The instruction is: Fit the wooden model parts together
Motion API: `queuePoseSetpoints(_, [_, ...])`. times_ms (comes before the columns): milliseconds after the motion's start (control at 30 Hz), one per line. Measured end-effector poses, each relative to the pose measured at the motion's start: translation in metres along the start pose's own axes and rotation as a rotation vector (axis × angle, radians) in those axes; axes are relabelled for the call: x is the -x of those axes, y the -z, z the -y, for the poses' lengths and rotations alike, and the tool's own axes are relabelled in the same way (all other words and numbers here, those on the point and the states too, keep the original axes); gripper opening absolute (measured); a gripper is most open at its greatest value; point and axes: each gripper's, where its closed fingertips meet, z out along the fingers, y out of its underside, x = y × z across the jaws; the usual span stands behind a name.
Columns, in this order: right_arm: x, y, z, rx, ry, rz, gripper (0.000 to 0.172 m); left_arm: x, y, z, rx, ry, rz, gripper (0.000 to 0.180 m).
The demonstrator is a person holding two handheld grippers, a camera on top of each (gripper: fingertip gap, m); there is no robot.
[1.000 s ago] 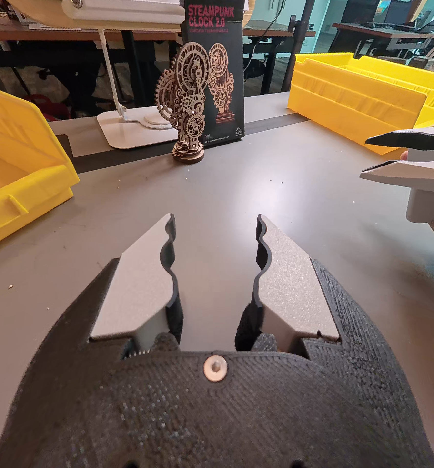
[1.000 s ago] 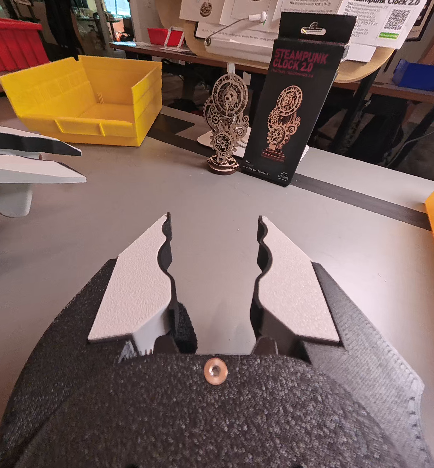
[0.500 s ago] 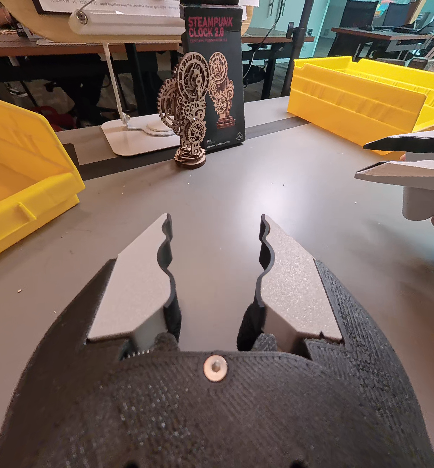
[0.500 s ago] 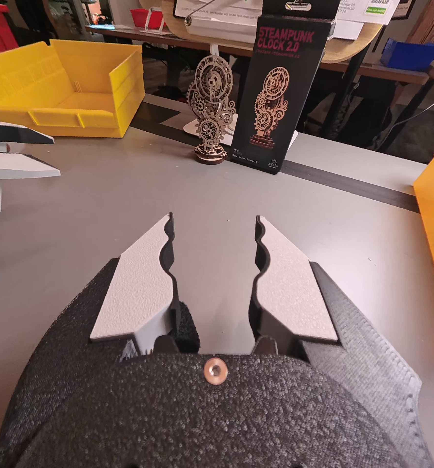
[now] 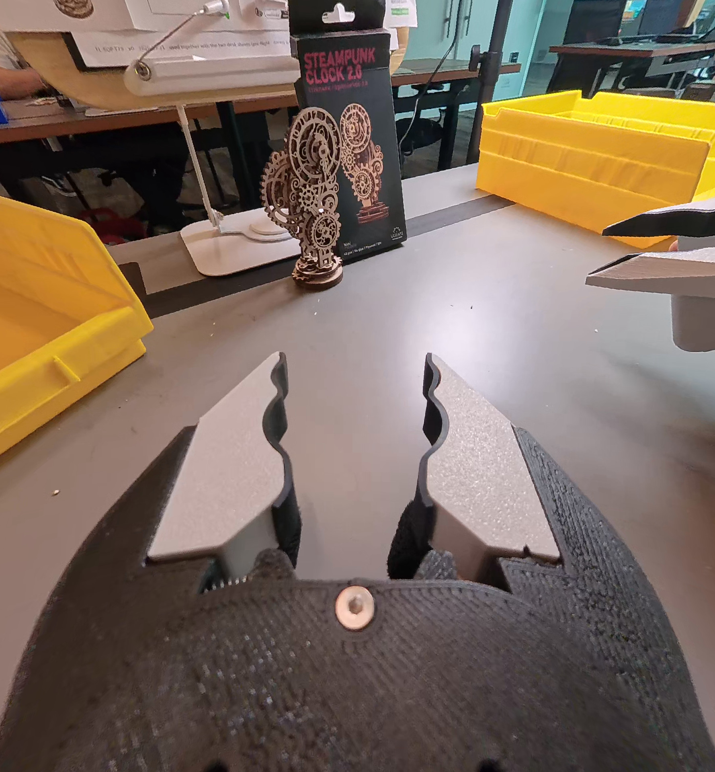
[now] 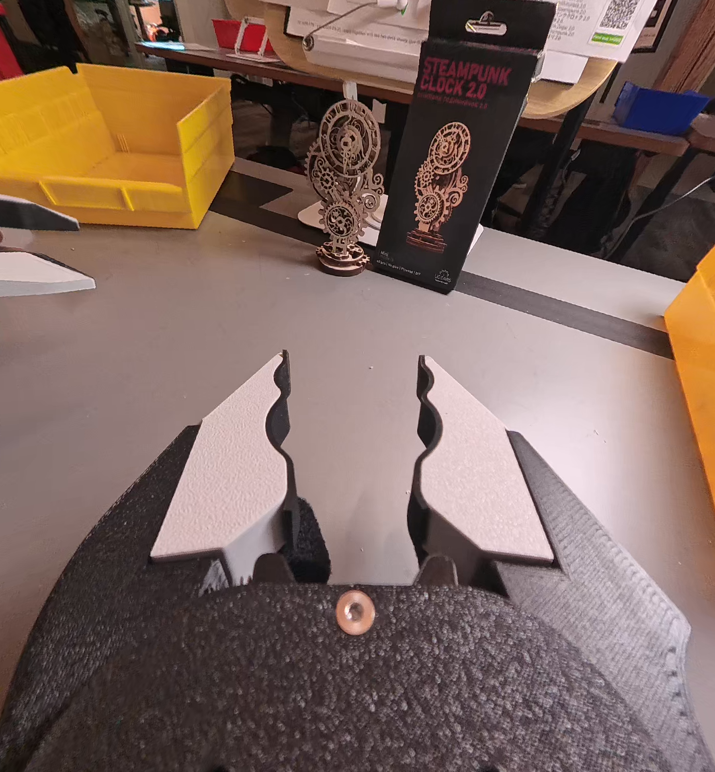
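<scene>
Wooden model, a gear-clock of pale laser-cut plywood, stands upright on a round base at the far side of the grey bench, at 12 o'clock from both claws and well apart from them. It touches nothing but the bench; a black product box stands just beside it at its 3 o'clock, a white lamp base behind at its 9 o'clock. Stacked gears, big dial w/ hand on top, smaller cog below; looks thin, fretted, likely fragile. It looks already assembled; no loose parts show on the bench.

Left claw is wide apart, nothing between its fingers, hovering over bare bench. Right claw the same: wide, bare. Each shows at the edge of the other's view.

Step, as judged: approach, before any pickup. Next move prob. calls for locating parts, maybe in the yellow bins at 10 and 2 o'clock, then a light pinch on flat faces, not the teeth.
</scene>
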Motion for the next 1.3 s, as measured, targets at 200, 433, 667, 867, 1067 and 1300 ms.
queuePoseSetpoints(200, [-0.0018, 0.0019, 0.0035, -0.02, 0.015, -0.019, 0.059, 0.0014, 0.0, 0.0007, -0.009, -0.029, 0.019, 0.066])
queuePoseSetpoints(433, [0.0045, 0.0035, 0.0084, -0.047, 0.03, -0.004, 0.059, -0.0007, 0.0012, 0.0037, -0.024, -0.047, 0.016, 0.068])
queuePoseSetpoints(667, [0.0045, 0.0039, 0.0085, -0.053, 0.028, -0.011, 0.058, 0.0009, 0.0007, 0.003, -0.018, -0.021, 0.011, 0.064])
queuePoseSetpoints(867, [0.007, 0.0042, 0.0087, -0.054, 0.039, -0.008, 0.057, -0.0004, 0.0014, 0.0042, -0.023, -0.03, 0.012, 0.062])
queuePoseSetpoints(1067, [0.0063, 0.0044, 0.0087, -0.055, 0.024, -0.005, 0.057, 0.0005, 0.0015, 0.004, -0.022, -0.016, 0.009, 0.061])
queuePoseSetpoints(1300, [0.0052, 0.0055, 0.0101, -0.063, 0.021, -0.011, 0.057, 0.0011, 0.0007, 0.0019, -0.016, -0.001, 0.004, 0.059])
